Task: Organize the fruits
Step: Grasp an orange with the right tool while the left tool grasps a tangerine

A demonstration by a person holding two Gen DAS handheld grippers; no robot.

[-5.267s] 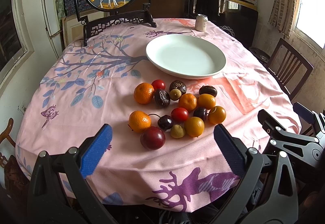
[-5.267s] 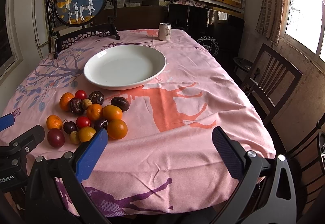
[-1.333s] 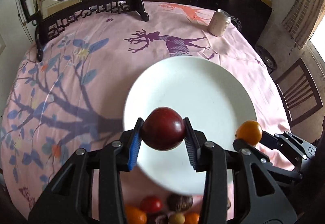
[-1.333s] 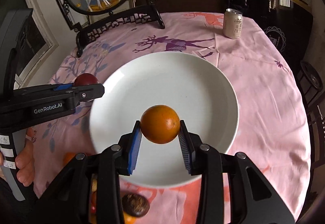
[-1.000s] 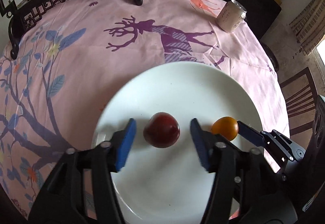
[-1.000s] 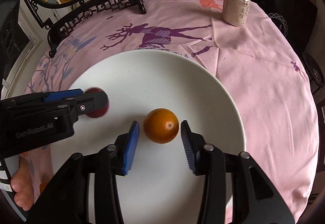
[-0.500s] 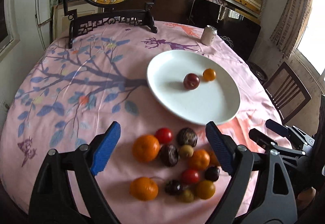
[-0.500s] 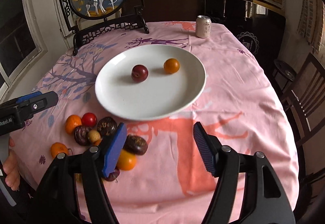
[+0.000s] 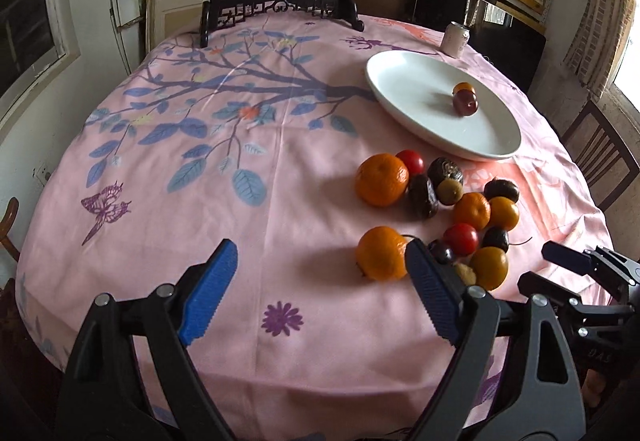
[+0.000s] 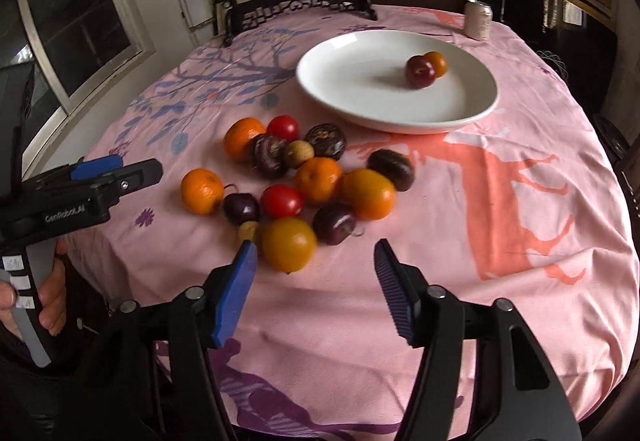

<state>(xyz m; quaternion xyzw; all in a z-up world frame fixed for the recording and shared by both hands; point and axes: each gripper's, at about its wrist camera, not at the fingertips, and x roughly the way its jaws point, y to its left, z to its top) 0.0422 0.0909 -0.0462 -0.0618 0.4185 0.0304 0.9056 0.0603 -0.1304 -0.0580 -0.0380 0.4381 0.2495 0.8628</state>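
Fingers (image 9: 208, 293) (image 10: 236, 293) of both wide apart, seemingly touching nothing.

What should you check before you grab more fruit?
1. Left gripper jaws open, nothing in them: ok.
2. Right gripper jaws open, nothing in them: ok.
3. Plate has room beside the plum and small orange: ok.
4. Yellow-orange fruit close ahead of the right gripper, top unblocked: ok.
5. Mandarin lined up between the left jaws: not ok, it sits behind the right-hand finger.
6. Fruit ripe or firm: cannot tell.
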